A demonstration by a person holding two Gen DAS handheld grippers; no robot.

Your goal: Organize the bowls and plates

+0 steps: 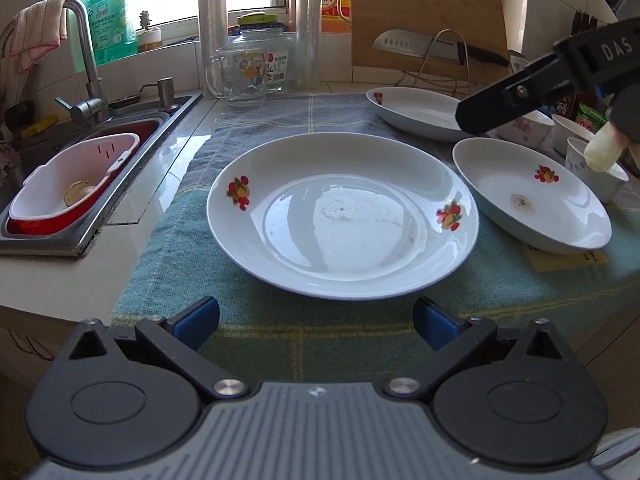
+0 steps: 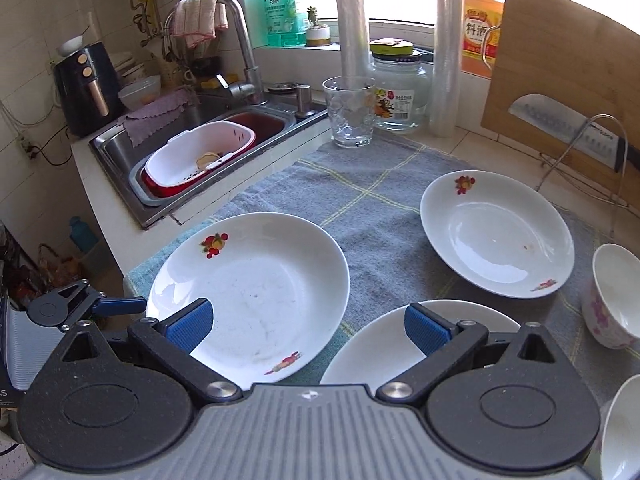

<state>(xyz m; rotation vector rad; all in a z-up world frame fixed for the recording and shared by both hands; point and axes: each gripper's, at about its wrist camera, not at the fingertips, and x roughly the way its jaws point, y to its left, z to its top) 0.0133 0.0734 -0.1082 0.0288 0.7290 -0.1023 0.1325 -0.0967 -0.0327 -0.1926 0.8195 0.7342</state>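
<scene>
Three white plates with red fruit prints lie on a blue-green checked cloth (image 1: 256, 340). The largest plate (image 1: 342, 216) sits right ahead of my left gripper (image 1: 316, 322), which is open and empty just short of its near rim. A deeper plate (image 1: 532, 194) lies to its right and another plate (image 1: 416, 112) farther back. My right gripper (image 2: 308, 328) is open and empty, hovering over the near plate (image 2: 376, 344) and the large plate (image 2: 248, 296). White flowered bowls (image 2: 612, 296) stand at the right edge.
The sink (image 1: 132, 128) on the left holds a red and white basin (image 1: 72, 184). A glass mug (image 1: 240, 76), a jar and plastic rolls stand at the back. A knife (image 1: 432, 46) on a wire rack leans against a cutting board at the back right.
</scene>
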